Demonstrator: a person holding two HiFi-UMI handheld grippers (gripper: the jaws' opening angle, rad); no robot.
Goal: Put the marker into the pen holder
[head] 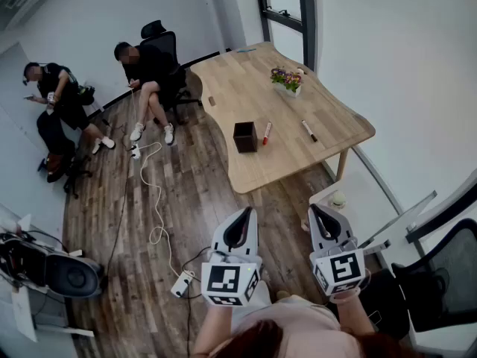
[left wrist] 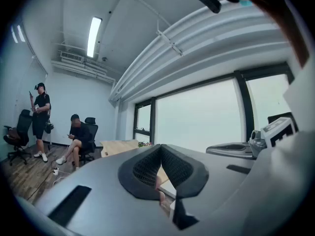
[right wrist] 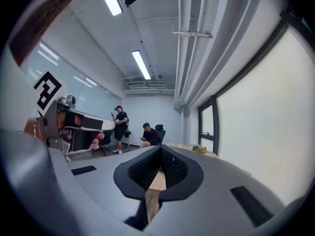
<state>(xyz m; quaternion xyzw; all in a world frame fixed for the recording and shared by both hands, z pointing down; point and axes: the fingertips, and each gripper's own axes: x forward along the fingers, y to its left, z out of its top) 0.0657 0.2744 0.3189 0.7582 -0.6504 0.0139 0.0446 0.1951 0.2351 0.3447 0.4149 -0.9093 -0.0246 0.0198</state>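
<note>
The dark brown square pen holder point(head: 244, 136) stands on the wooden table point(head: 291, 159), far ahead of me. A red-capped marker point(head: 266, 133) lies just right of it, and a second, dark marker point(head: 308, 130) lies further right. My left gripper point(head: 244, 213) and right gripper point(head: 317, 209) hang side by side over the floor, well short of the table. Both are shut with nothing between the jaws. In the left gripper view the jaws point(left wrist: 160, 150) meet at their tips with the table small behind them. The right gripper view shows the same closed jaws point(right wrist: 161, 150).
A planter of flowers point(head: 288, 80) sits at the table's far side. Two people point(head: 149, 73) sit at the left by office chairs. A white cable and power strip point(head: 181, 283) lie on the wood floor. A black chair point(head: 440, 274) stands at my right, a round black device point(head: 68, 276) at my left.
</note>
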